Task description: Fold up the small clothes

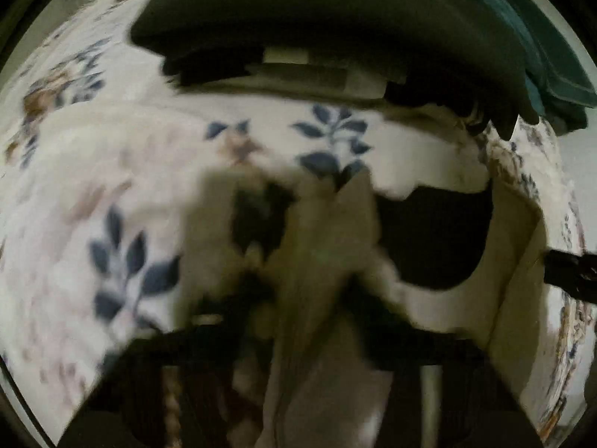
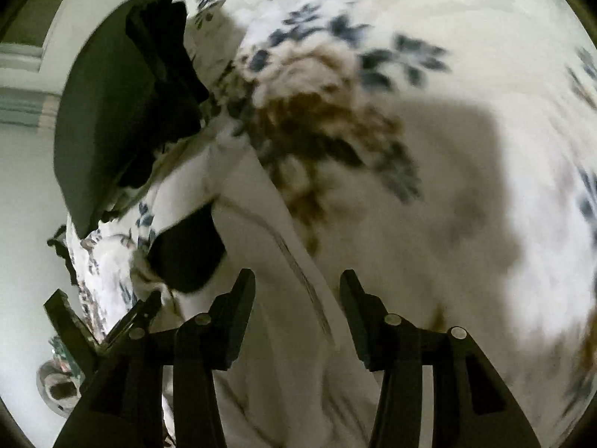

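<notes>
A small cream garment [image 1: 328, 246] with a black rounded patch [image 1: 436, 239] lies on the floral bedspread [image 1: 93, 186]. My left gripper [image 1: 306, 291] is shut on a bunched fold of the cream garment, which rises between its fingers; the view is blurred. In the right wrist view the same cream garment [image 2: 283, 336] with its black patch [image 2: 186, 254] runs under my right gripper [image 2: 296, 283], whose fingers stand apart with cloth between and below them. The left gripper [image 2: 112, 321] shows at the lower left of that view.
A stack of dark folded clothes [image 1: 335, 26] lies at the far edge of the bed, with a teal garment [image 1: 552, 63] beside it. The dark stack [image 2: 112, 112] shows at the left in the right wrist view. The bed edge and pale floor [image 2: 26, 224] lie left.
</notes>
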`<state>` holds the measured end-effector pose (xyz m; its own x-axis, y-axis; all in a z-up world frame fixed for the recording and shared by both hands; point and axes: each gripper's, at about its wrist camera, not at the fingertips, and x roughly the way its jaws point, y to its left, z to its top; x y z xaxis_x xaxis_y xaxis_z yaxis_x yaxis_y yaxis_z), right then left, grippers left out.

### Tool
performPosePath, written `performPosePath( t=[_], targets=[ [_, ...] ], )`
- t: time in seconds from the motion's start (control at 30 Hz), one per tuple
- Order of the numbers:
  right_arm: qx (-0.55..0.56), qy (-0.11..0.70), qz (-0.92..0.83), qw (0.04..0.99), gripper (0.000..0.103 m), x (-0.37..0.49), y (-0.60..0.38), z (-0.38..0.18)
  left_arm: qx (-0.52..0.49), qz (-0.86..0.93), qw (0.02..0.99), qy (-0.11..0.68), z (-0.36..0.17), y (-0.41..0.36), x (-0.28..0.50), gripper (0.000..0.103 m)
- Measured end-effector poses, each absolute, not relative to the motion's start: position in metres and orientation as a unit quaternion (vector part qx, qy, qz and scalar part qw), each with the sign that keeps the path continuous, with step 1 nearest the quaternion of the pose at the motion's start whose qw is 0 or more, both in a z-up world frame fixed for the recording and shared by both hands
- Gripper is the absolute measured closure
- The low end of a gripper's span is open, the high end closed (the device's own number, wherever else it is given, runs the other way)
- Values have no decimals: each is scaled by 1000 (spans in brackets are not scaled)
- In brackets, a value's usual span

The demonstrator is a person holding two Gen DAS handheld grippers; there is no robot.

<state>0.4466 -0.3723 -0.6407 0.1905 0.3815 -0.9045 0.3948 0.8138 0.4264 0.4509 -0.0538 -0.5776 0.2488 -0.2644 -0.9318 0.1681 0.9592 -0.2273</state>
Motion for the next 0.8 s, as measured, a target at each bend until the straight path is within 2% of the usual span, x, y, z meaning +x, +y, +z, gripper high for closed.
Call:
performPosePath(
  t=[0.07,0.17,0.33,0.4,0.43,0.5,0.53,0.57,0.6,0.63,0.8],
  targets=[
    [297,644,1,705,54,470,-362,-651,-53,-149,793,589,-575,-50,453,95],
    [299,647,9,701,97,484,-358,-665,-80,-159,792,584,-573,-38,453,97],
    [295,643,-46,705,97,485,-378,-681,-116,-170,779,592,-586,-22,456,95],
    [310,655,-37,688,95,483,-381,-687,-115,-175,775,596,-582,-20,453,92],
    [315,656,-35,685,89,481,-384,-687,-119,-178,770,601,-577,-19,450,90],
    [333,663,-19,671,57,474,-389,-676,-121,-173,772,600,-566,-10,444,88],
    [340,660,-12,669,49,468,-393,-669,-118,-171,777,594,-556,-5,440,80],
    [344,657,-4,671,45,457,-398,-660,-118,-166,782,589,-547,1,434,71],
    [345,658,3,670,45,447,-400,-651,-124,-161,782,589,-538,8,426,51],
    [346,661,7,667,45,439,-402,-646,-138,-162,781,587,-531,16,417,44],
    [343,691,50,634,45,348,-404,-609,-166,-143,780,586,-498,43,341,44]
  ],
)
